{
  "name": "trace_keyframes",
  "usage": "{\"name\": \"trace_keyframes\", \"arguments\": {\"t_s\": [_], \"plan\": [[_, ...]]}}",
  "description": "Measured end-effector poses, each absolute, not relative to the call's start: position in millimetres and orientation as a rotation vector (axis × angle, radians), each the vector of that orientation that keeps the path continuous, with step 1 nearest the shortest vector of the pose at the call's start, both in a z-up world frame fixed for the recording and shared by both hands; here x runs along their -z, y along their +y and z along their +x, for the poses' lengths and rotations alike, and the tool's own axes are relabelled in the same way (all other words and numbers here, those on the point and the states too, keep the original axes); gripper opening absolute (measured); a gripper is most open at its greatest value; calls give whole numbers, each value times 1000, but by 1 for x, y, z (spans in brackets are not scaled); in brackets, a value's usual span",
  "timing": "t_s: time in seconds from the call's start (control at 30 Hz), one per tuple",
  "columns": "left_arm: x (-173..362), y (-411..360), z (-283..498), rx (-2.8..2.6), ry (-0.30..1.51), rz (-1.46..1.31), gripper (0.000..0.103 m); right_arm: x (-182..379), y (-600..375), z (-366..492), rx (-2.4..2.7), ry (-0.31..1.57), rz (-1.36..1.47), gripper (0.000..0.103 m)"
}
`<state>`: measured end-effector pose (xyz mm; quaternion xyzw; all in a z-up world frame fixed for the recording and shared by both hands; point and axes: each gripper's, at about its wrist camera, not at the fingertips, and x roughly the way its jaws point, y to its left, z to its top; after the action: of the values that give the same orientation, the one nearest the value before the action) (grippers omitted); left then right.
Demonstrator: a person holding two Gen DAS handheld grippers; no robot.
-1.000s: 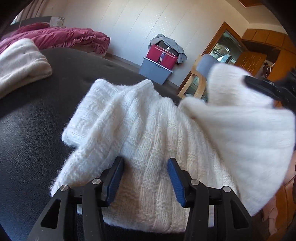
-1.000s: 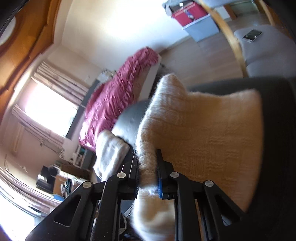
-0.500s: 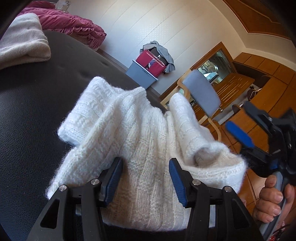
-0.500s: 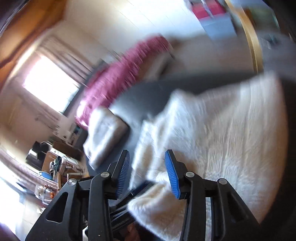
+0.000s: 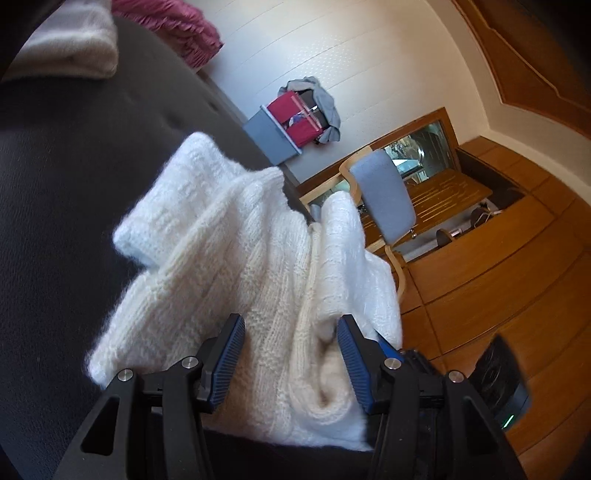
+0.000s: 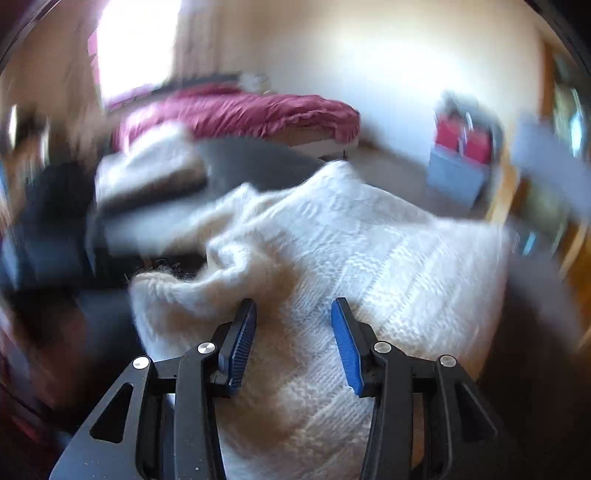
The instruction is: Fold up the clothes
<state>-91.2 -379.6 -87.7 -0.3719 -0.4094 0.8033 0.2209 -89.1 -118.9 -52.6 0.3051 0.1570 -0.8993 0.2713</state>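
Observation:
A white knitted sweater (image 5: 258, 266) lies bunched on a black leather surface (image 5: 66, 184). One side is folded over its body and forms a thick roll at the near right. My left gripper (image 5: 290, 332) stands open low over the near edge, the roll lying loosely between its blue pads. In the blurred right wrist view the sweater (image 6: 369, 251) fills the middle. My right gripper (image 6: 293, 314) hovers over it with jaws opening, knit below them and nothing pinched. Part of the right gripper (image 5: 498, 376) shows beside the left one.
A folded cream garment (image 5: 74, 48) rests at the far left of the black surface, a red bedspread (image 5: 177, 22) behind it. A grey box with a red bag (image 5: 280, 129), a grey chair (image 5: 384, 199) and wooden cabinets (image 5: 498, 277) stand to the right.
My right gripper has let go of the sweater flap, which now lies folded over the body, and it has rolled and come down beside the left. The left gripper has rolled slightly.

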Motion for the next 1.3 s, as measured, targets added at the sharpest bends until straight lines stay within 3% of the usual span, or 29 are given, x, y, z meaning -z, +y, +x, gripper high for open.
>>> {"name": "trace_keyframes", "arguments": {"t_s": [0.07, 0.1, 0.3, 0.47, 0.77, 1.0, 1.1, 1.2, 1.3], "plan": [[91, -378, -93, -2184, -1143, -1088, 54, 63, -132, -76, 2419, 603, 742, 53], [91, -376, -94, -2182, -1135, -1109, 54, 63, -132, -75, 2420, 607, 725, 54], [78, -356, -97, -2201, -1025, -1178, 62, 54, -104, -89, 2390, 314, 737, 55], [78, -353, -104, -2048, -1114, -1198, 64, 46, -88, -93, 2338, 107, 761, 56], [76, -351, -118, -1904, -1236, -1174, 68, 49, -110, -86, 2328, 227, 744, 71], [49, -324, -114, -2119, -925, -1190, 68, 51, -120, -81, 2320, 297, 731, 75], [50, -326, -114, -2200, -888, -1179, 62, 50, -114, -84, 2300, 254, 734, 75], [59, -324, -120, -2185, -870, -1244, 29, 47, -105, -86, 2243, 200, 747, 75], [60, -321, -121, -2202, -826, -1226, 18, 42, -87, -89, 2190, 112, 739, 75]]}}
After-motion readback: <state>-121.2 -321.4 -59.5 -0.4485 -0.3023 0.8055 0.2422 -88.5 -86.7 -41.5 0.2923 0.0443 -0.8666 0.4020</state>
